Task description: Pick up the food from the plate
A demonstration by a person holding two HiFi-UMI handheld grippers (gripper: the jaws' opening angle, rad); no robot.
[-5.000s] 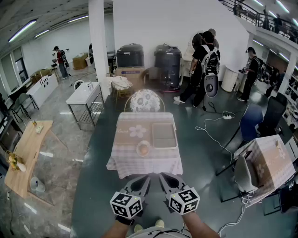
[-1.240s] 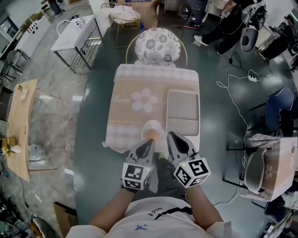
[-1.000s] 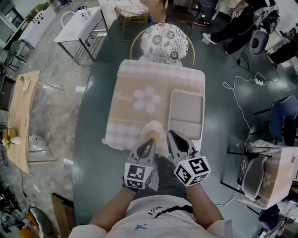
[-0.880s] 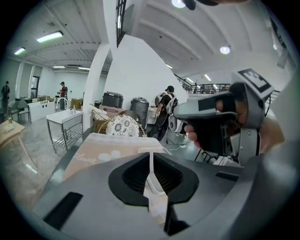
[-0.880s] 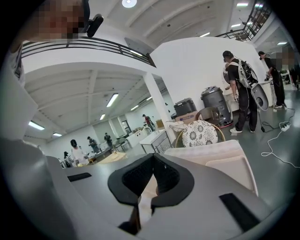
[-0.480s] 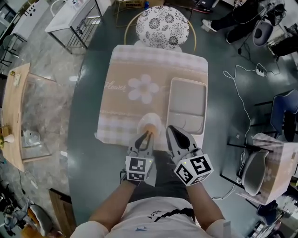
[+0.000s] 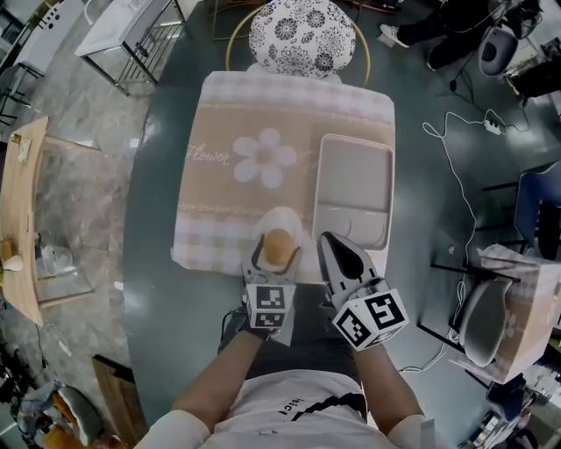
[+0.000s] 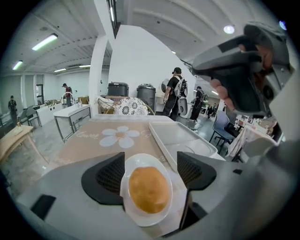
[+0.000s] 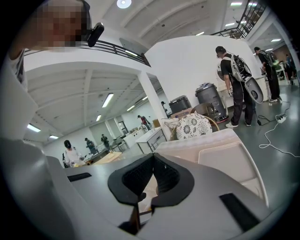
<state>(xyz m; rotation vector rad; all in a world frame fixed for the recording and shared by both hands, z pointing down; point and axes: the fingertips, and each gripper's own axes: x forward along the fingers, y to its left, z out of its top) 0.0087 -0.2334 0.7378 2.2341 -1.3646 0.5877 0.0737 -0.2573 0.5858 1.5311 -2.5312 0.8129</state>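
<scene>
A golden-brown bun [image 7: 278,249] lies on a small white plate [image 7: 280,219] at the near edge of the table [image 7: 219,197]. My left gripper [image 7: 275,260] reaches over that edge and its jaws are opening, one on each side of the bun. In the left gripper view the bun [image 8: 149,190] and plate [image 8: 164,165] sit between the dark pads [image 8: 110,176], which do not press on them. My right gripper [image 7: 334,248] hovers just right of the plate, shut and empty. In its own view the right gripper [image 9: 153,161] shows closed jaws.
A white rectangular tray [image 7: 353,188] lies on the right half of the flower-print tablecloth. A patterned round chair [image 7: 302,26] stands at the table's far side. Cables run over the floor at the right, and people stand far behind [image 8: 176,93].
The left gripper's jaws have gone from shut to wide apart and moved forward to straddle the bun. The right gripper has stayed shut beside the plate. The table has drawn closer.
</scene>
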